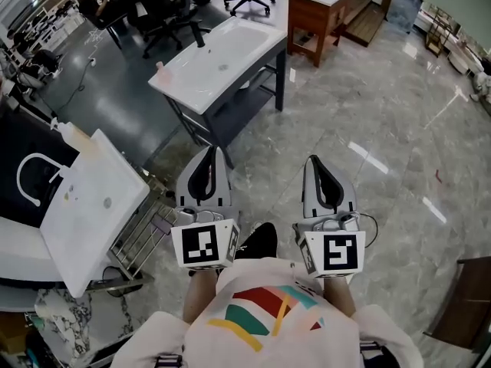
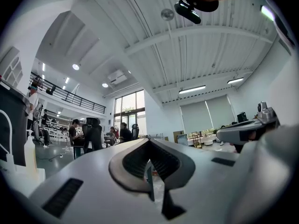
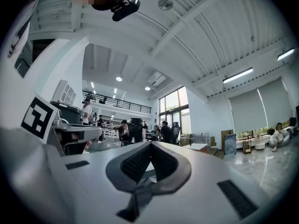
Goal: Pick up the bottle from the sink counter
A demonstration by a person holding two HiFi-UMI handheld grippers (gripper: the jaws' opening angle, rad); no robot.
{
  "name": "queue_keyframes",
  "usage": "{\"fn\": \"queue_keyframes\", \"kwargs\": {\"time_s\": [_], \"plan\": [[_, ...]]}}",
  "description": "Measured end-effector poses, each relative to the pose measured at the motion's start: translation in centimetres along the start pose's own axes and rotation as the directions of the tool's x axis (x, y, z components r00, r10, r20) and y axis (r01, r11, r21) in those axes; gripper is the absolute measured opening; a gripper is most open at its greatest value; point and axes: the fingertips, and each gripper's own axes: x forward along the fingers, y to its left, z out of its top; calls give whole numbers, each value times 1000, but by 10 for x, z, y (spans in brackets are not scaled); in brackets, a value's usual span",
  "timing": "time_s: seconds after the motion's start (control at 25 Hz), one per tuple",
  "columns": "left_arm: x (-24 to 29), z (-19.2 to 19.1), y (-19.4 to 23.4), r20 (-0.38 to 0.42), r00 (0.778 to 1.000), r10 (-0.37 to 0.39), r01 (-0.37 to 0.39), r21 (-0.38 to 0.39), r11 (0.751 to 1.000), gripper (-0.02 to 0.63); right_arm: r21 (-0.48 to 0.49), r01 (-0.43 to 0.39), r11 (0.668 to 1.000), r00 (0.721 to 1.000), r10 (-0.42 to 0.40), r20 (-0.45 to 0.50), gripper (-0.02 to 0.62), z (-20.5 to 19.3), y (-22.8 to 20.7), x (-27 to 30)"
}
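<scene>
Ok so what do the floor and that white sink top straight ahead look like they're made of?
The floor looks like polished marble or marble-look tile: grey veining, glossy light reflections. The sink top seems glazed ceramic or cast resin: smooth, uniform white with a moulded basin. Which, I can't tell.

Lighting: bright, even, indoor. I note two sources: ceiling strip lights (image 2: pixel 192 89) and a tall window wall (image 2: pixel 129 108), which burns out to white in both gripper views.

Head view: the polished floor (image 1: pixel 399 113) carries pale glare streaks (image 1: pixel 368 159). The white sink top (image 1: pixel 219 60) is close to clipping. The darker flooring at upper left reads dimmer. Shadows are soft and weak throughout.

Gripper views: strong fisheye, roof beams bowed, and a black vignette fills the corners. My left gripper (image 2: pixel 150 146) and right gripper (image 3: pixel 150 146) sit close to the lens and look slightly soft. The far hall is sharper.
</scene>
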Motion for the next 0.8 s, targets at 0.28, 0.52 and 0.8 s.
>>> {"fn": "queue_keyframes", "kwargs": {"time_s": [0.28,0.52,0.8], "plan": [[22,-4,8,20,1000,6,-6,9,1000,18,2,2,1000,1000,-2,12,11,-5,-14,11],[53,-15,25,34,999,15,-15,-18,1000,18,-34,-25,999,999,26,29,11,-8,-17,41],[108,-25,46,40,999,10,-10,-10,1000,18,-32,-16,999,1000,17,23,11,-16,-29,93]]}}
